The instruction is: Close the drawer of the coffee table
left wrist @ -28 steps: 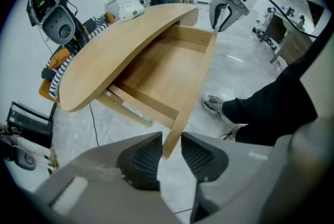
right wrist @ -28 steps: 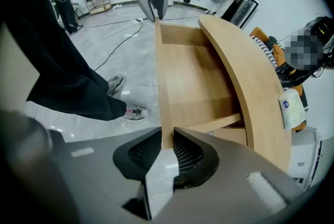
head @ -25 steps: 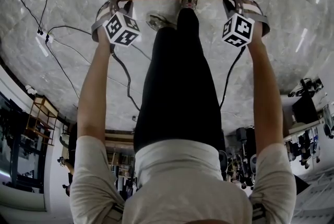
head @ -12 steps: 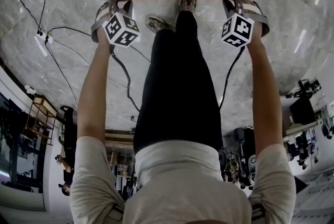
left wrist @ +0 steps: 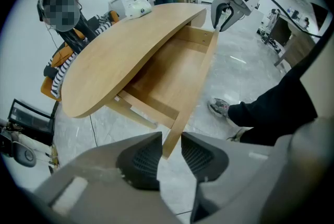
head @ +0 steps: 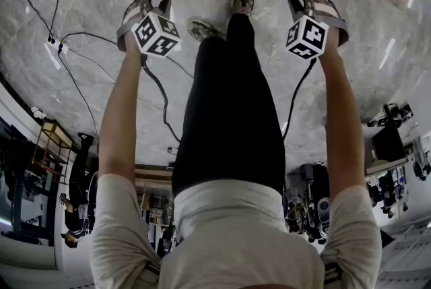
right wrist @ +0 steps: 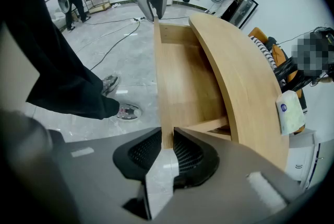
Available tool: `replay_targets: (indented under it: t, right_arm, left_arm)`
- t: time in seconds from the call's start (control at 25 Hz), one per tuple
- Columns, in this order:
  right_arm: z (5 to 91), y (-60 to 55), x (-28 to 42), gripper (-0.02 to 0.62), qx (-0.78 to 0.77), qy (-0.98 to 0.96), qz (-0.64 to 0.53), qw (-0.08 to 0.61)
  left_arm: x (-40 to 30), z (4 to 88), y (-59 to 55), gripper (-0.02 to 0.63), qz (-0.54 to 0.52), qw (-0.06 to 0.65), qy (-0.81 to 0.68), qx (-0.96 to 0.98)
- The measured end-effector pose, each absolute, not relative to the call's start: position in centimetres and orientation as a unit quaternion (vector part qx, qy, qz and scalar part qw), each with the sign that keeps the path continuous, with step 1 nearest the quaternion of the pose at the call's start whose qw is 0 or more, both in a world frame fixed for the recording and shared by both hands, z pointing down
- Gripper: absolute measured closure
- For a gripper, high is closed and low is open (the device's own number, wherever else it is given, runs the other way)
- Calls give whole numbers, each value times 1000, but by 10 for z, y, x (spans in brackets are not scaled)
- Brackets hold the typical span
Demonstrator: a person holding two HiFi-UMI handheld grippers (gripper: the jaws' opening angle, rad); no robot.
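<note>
While your right gripper (right wrist: 166,139) is clamping the wooden front of the drawer (right wrist: 180,82), your left gripper (left wrist: 171,142) is straddling its other end, ribbed pads (left wrist: 142,157) apart and not pressing; the drawer is sticking out beneath the rounded tabletop (right wrist: 235,71).

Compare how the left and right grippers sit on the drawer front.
The left gripper's fingers stand wider apart than the right gripper's. The left gripper straddles the drawer front loosely; the right gripper clamps it. Both point down at its opposite ends.
</note>
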State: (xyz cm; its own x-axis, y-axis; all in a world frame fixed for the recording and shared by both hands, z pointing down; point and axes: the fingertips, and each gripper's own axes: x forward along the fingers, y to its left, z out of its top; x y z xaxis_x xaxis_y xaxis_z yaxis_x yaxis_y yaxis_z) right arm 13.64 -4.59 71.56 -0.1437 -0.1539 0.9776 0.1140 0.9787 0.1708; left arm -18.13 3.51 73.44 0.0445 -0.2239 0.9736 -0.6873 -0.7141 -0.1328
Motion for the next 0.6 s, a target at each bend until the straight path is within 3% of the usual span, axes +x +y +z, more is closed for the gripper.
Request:
replay_targets:
  t: [0.6]
  right_arm:
    - [715,-63,135,517,26,-752,-105,650]
  left_arm:
    - [-183,734,18,466,606,191,-341,693]
